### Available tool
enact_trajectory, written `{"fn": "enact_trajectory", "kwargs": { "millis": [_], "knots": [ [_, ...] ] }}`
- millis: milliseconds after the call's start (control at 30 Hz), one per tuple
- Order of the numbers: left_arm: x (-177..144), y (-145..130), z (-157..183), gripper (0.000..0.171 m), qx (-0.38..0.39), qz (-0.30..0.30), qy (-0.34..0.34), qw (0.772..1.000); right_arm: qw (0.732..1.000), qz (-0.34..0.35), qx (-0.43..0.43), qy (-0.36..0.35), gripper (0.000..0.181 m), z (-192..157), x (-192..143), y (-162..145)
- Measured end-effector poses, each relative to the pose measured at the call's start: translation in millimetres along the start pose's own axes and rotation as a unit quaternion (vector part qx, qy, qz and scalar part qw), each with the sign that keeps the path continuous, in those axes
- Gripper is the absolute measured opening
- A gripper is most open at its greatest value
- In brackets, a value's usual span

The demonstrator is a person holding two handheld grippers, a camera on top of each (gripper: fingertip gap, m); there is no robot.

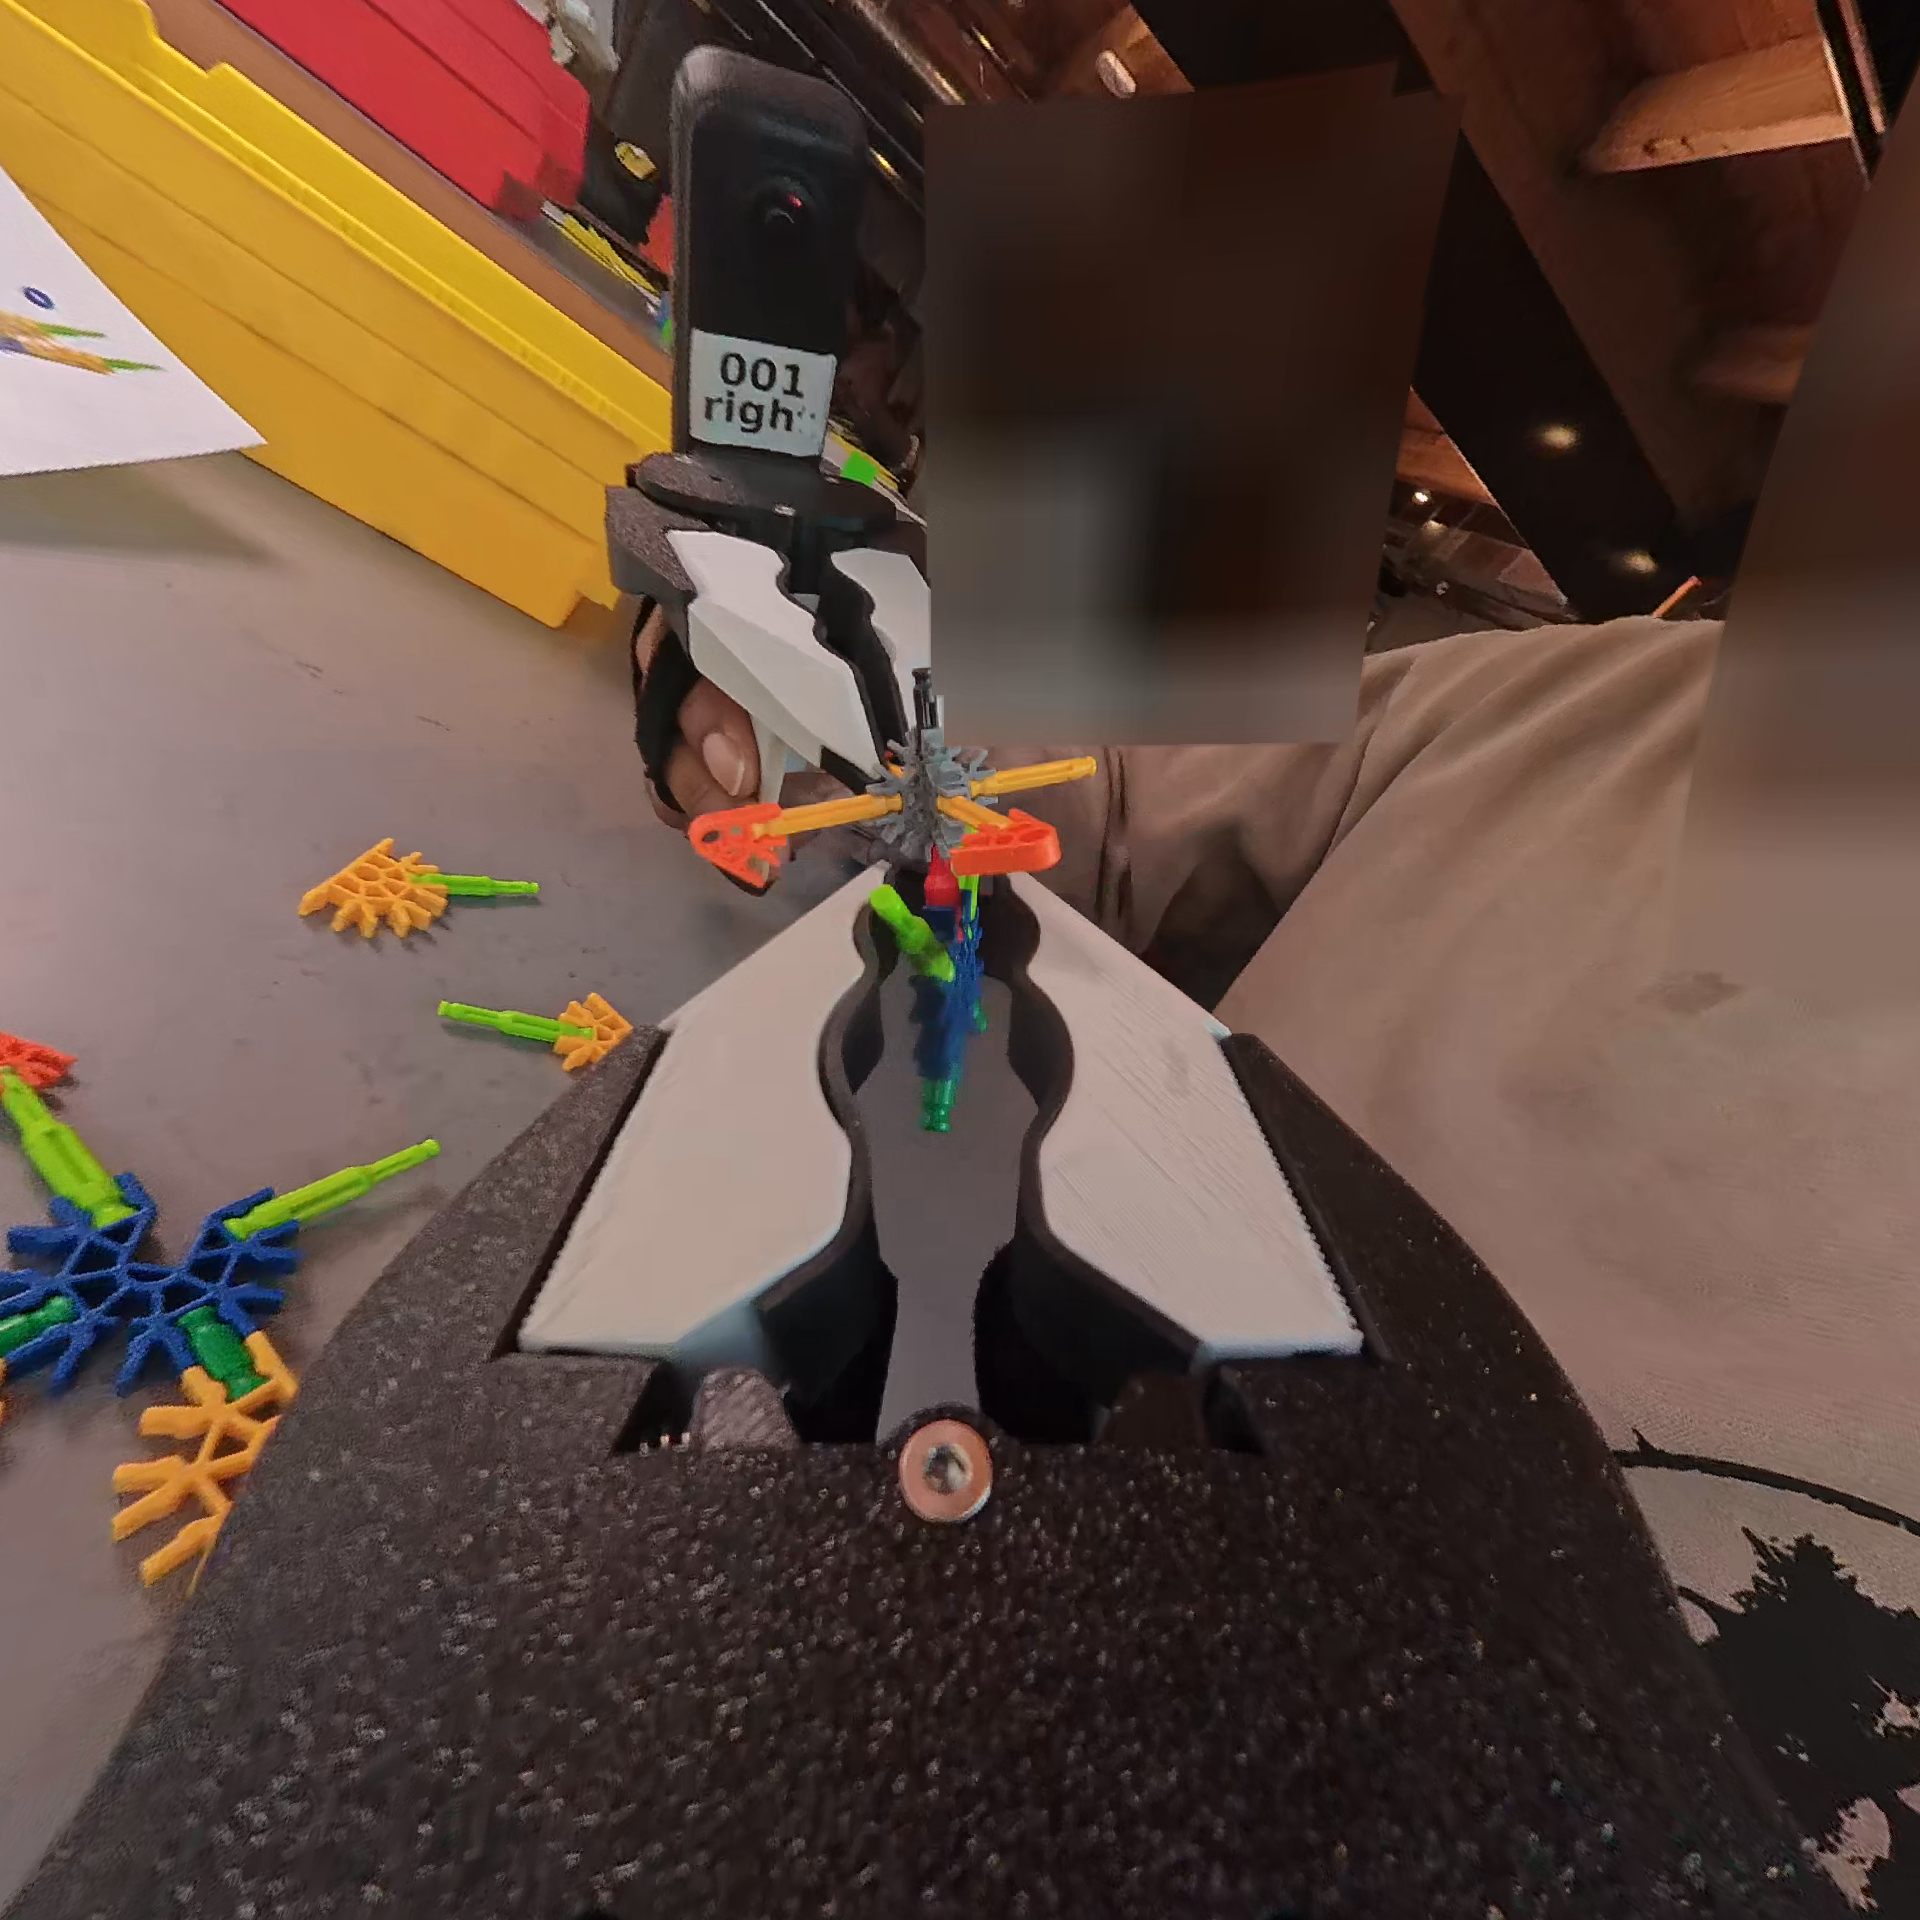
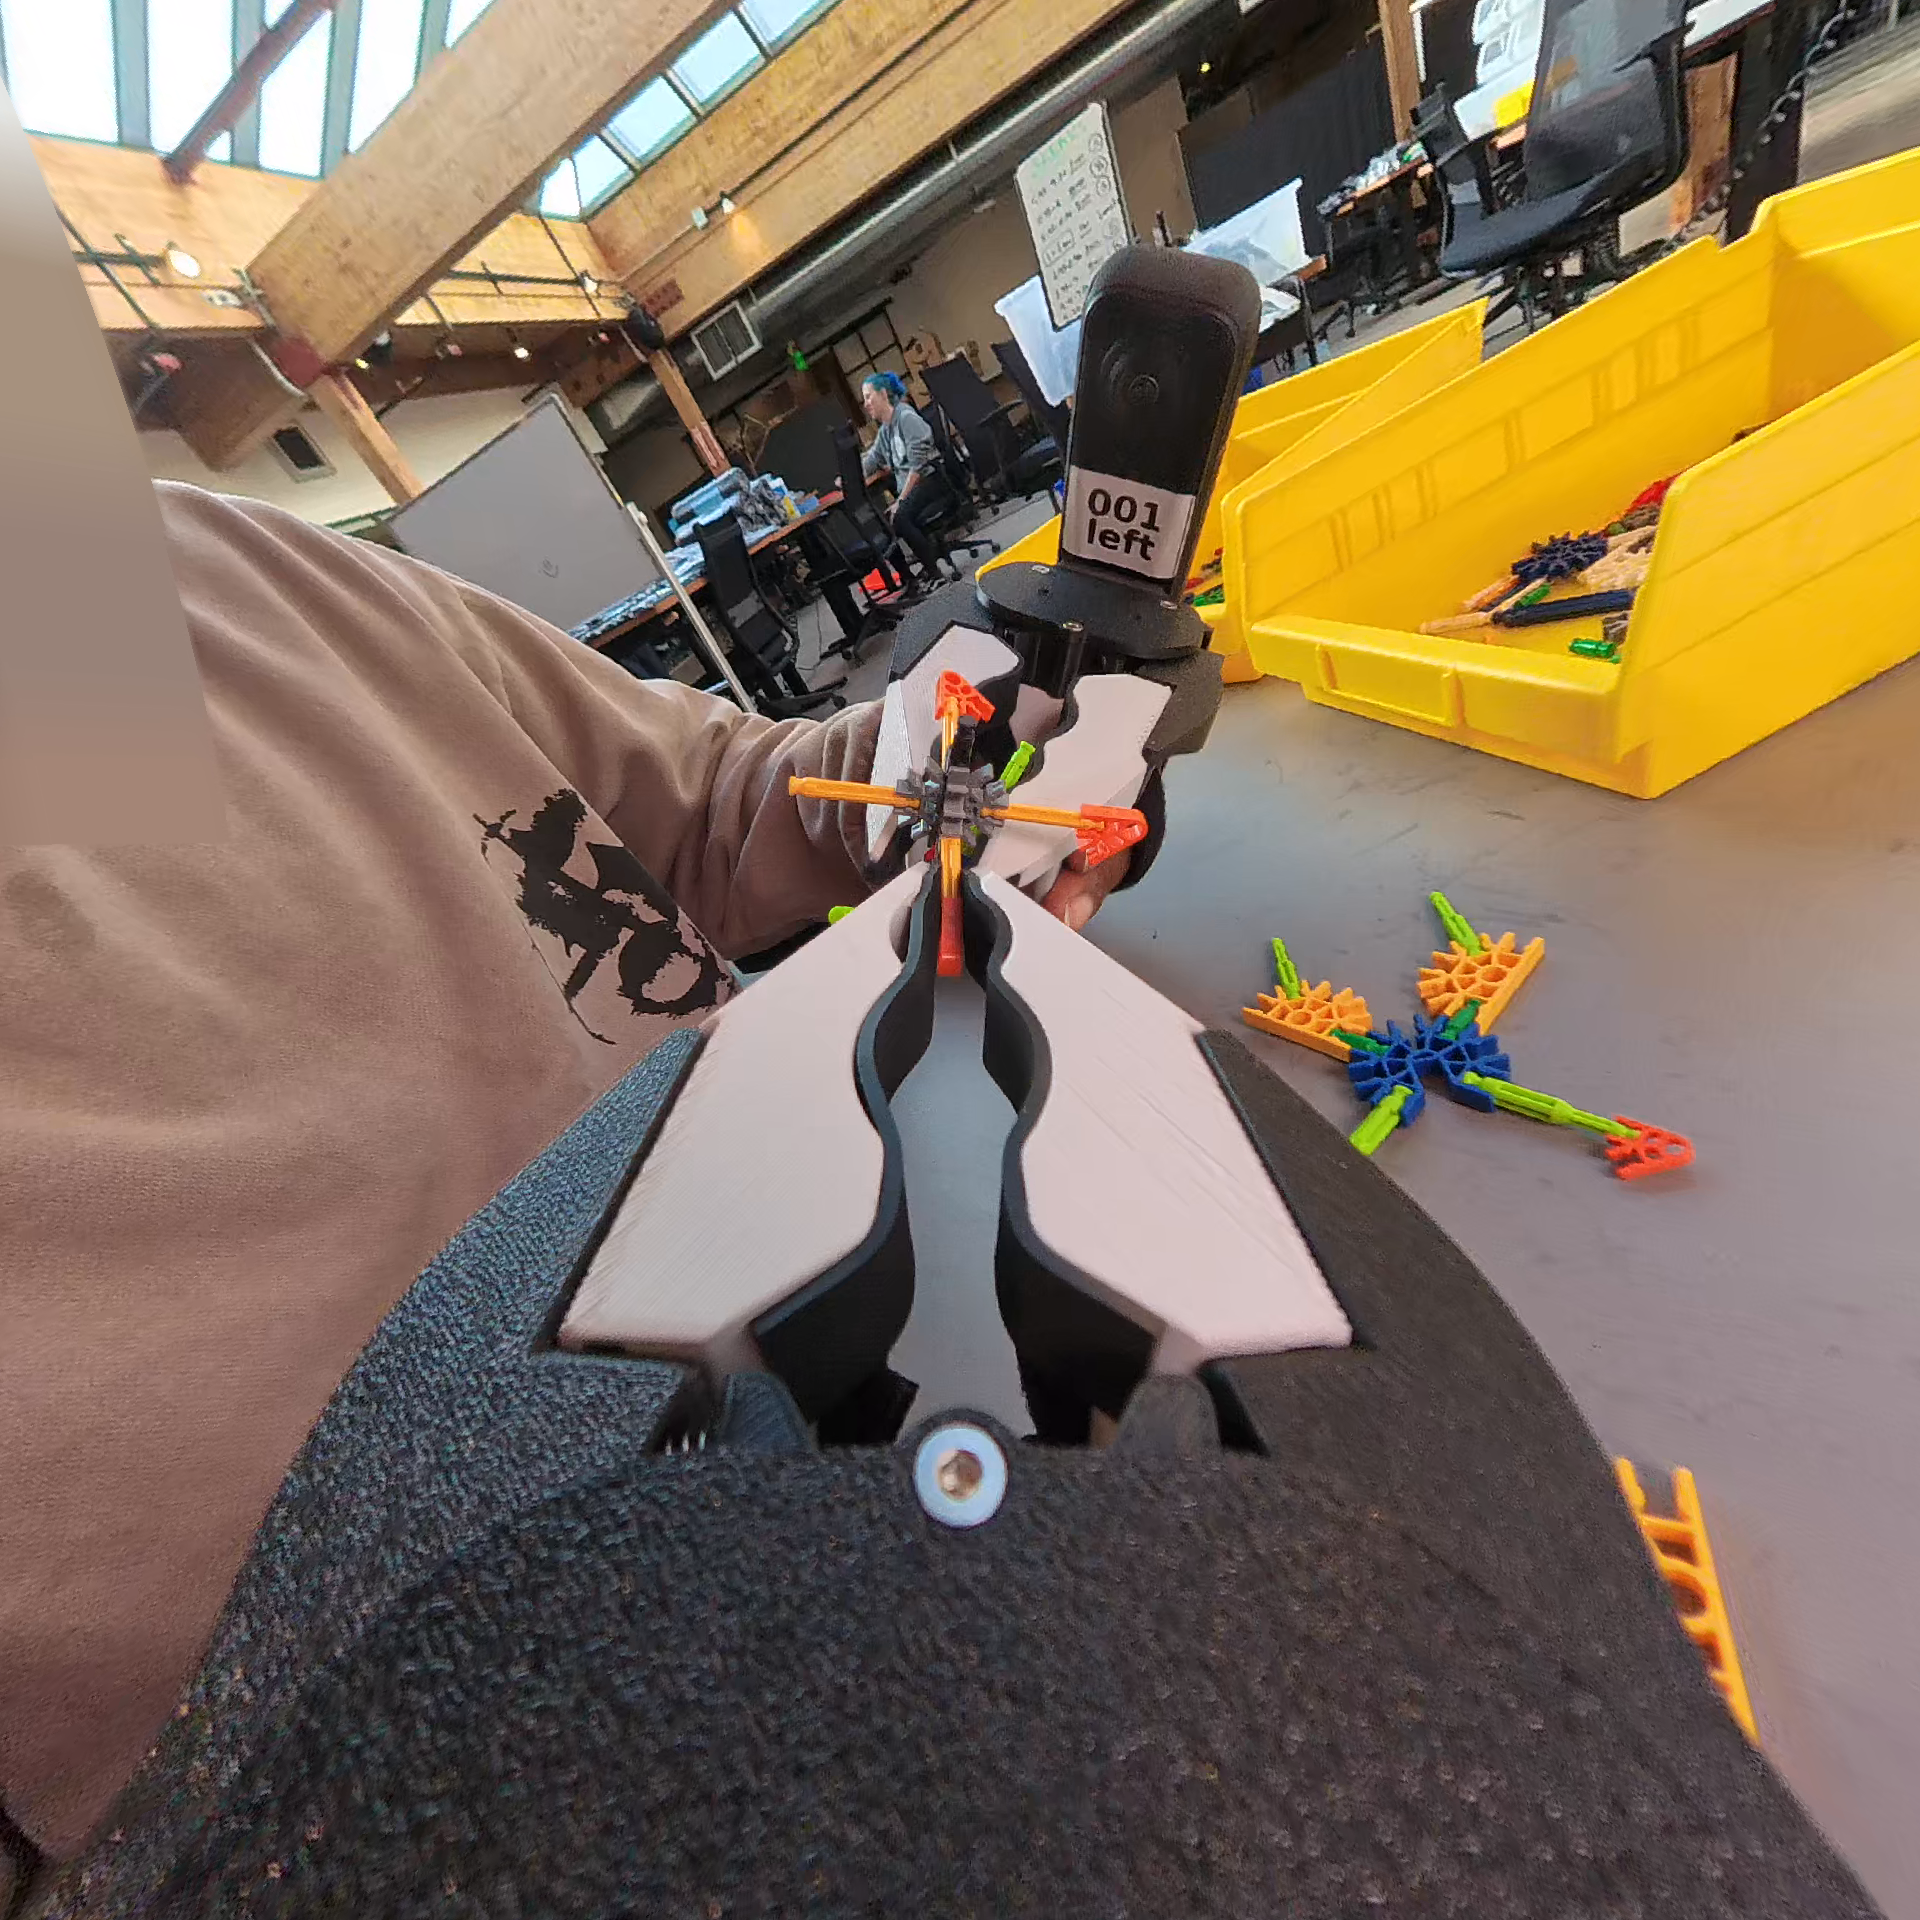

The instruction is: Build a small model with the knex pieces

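Note:
Both grippers hold one small toy assembly in the air between them. Its centre is a grey snowflake hub (image 1: 923, 798) with yellow rods and orange end connectors (image 1: 732, 836). My left gripper (image 1: 920, 888) is shut on the blue-and-green part (image 1: 948, 1003) below the hub. My right gripper (image 2: 951, 883) is shut on a yellow rod with an orange connector (image 2: 950, 930) that leads to the hub (image 2: 951, 805). Each gripper faces the other: the right gripper's white fingers (image 1: 769, 644) show in the left wrist view, and the left gripper's fingers (image 2: 1101, 743) show in the right wrist view.
Loose toy pieces lie on the grey table (image 1: 260, 727): orange fan connectors with green rods (image 1: 400, 888), and a blue, green and orange cluster (image 1: 145, 1278), also in the right wrist view (image 2: 1429, 1060). There are yellow bins (image 2: 1558, 582) (image 1: 364, 343) and a white sheet (image 1: 83, 395). A person's beige sweatshirt (image 2: 312, 935) is close by. Less than 4 cm separates the two grippers' tips.

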State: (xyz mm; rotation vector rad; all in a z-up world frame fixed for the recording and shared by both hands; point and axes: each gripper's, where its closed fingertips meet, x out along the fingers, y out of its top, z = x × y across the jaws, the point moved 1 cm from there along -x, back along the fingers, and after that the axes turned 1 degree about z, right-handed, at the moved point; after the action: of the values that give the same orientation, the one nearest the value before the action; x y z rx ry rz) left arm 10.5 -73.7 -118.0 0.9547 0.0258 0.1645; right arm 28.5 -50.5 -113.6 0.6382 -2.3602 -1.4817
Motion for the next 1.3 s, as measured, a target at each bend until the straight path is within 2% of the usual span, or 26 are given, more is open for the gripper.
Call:
{"fn": "enact_trajectory", "kwargs": {
  "millis": [267, 433, 500, 700, 833, 933, 1033, 1167, 1200, 1267, 1300],
  "knots": [
    [-3.5, 3.8, -13.6, 0.016, 0.005, 0.018, 0.042, 0.999, 0.999, -0.017, -0.012, -0.042, 0.001, 10.5, 2.2, -4.6],
    [-5.8, 8.6, -22.6, 0.012, 0.042, 0.027, 0.100, 0.994, 0.997, -0.005, 0.005, -0.073, 0.001, 20.5, 0.2, -1.7],
    [-8.5, 10.7, -29.8, 0.012, 0.078, 0.025, 0.145, 0.986, 0.995, 0.000, 0.010, -0.101, 0.001, 28.2, 0.5, -1.2],
    [-13.0, 12.2, -44.1, 0.009, 0.206, -0.008, 0.265, 0.942, 0.988, 0.009, 0.019, -0.150, 0.001, 40.0, 0.4, 0.0],
    [-14.7, 13.9, -46.8, 0.009, 0.301, -0.037, 0.328, 0.895, 0.983, 0.005, 0.019, -0.181, 0.003, 43.8, 0.6, 0.7],
    [-15.3, 14.7, -47.9, 0.009, 0.341, -0.050, 0.357, 0.868, 0.980, 0.001, 0.015, -0.198, 0.003, 44.9, 0.6, 1.3],
    [-16.1, 13.8, -51.5, 0.009, 0.394, -0.081, 0.395, 0.826, 0.975, -0.011, 0.003, -0.221, 0.003, 48.3, -0.2, -0.6],
    [-19.3, 14.0, -57.3, 0.009, 0.432, -0.112, 0.438, 0.780, 0.964, -0.028, -0.037, -0.261, 0.003, 52.7, -0.7, -0.9],
    [-20.8, 14.4, -59.6, 0.009, 0.429, -0.114, 0.446, 0.777, 0.958, -0.040, -0.061, -0.276, 0.002, 52.2, 0.1, -1.1],
    [-23.7, 16.6, -60.3, 0.008, 0.410, -0.101, 0.447, 0.789, 0.942, -0.062, -0.119, -0.308, 0.000, 50.4, 2.7, 0.9],
    [-25.3, 18.3, -60.3, 0.008, 0.412, -0.100, 0.455, 0.783, 0.936, -0.067, -0.136, -0.317, 0.000, 49.0, 4.3, 2.9]
  ]
}}
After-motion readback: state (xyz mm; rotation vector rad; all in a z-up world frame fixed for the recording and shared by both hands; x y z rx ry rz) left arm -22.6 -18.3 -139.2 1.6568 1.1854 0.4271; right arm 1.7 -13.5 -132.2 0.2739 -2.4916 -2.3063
